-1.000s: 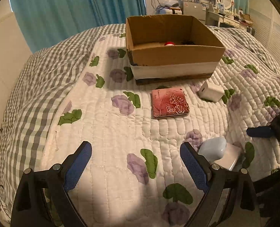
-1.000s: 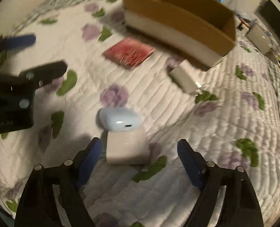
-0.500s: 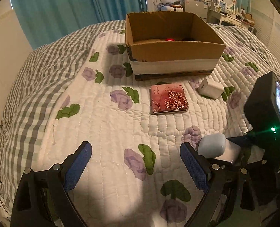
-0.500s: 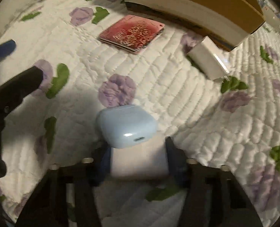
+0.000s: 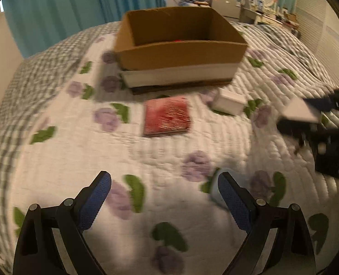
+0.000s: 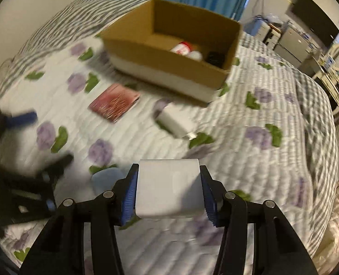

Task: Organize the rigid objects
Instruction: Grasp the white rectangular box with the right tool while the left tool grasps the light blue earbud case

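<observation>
Right gripper: my blue pads are clamped on both sides of a plain white case, lower centre of the right wrist view, lifted off the bed.
Left gripper: my fingers are spread wide with nothing between them, low over the bed.
Blue case: pale blue, lying on the quilt just behind my left gripper's right pad; also seen just left of the white case in the right wrist view.
Red tin: flat, rose pattern, centre of the left wrist view, in front of the cardboard box.
White charger: on the quilt, right of the red tin.
Box contents: a red-and-white item and a black item.
Writing: none readable; frames are blurred.
</observation>
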The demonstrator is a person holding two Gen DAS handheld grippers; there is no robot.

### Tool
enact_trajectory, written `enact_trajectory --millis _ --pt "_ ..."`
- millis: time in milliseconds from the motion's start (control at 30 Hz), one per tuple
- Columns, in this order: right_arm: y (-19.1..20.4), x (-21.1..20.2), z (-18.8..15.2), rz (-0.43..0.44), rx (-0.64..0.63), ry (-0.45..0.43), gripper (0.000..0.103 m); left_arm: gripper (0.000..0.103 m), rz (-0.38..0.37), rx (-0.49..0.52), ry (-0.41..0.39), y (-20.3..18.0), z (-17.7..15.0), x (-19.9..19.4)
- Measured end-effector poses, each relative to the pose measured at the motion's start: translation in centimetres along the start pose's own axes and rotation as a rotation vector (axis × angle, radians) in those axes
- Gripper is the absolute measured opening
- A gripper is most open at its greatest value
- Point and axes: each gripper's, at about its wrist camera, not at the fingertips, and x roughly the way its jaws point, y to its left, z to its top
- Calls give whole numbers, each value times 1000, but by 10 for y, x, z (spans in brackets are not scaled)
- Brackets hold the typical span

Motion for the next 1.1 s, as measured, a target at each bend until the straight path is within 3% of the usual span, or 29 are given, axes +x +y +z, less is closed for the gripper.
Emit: enact_trajectory --millis 300,433,533,633,700,800,1100 --pt "-9 10 1 28 14 3 50 94 -29 154 49 -48 -17 24" --pt "-7 18 -5 31 10 19 50 76 -62 190 88 -62 -21 35" --pt "-10 24 -9 23 13 31 50 73 -72 190 113 -65 -23 45" --pt "-18 25 -10 33 43 31 50 73 -47 210 103 -72 -25 52" --pt "-23 24 -11 31 58 25 50 67 -18 227 87 -77 -26 54" --pt "-26 21 -12 26 65 18 50 46 34 246 64 -79 -27 53" --pt "-27 5 -13 7 74 -15 50 45 -35 196 -29 -59 -15 17"
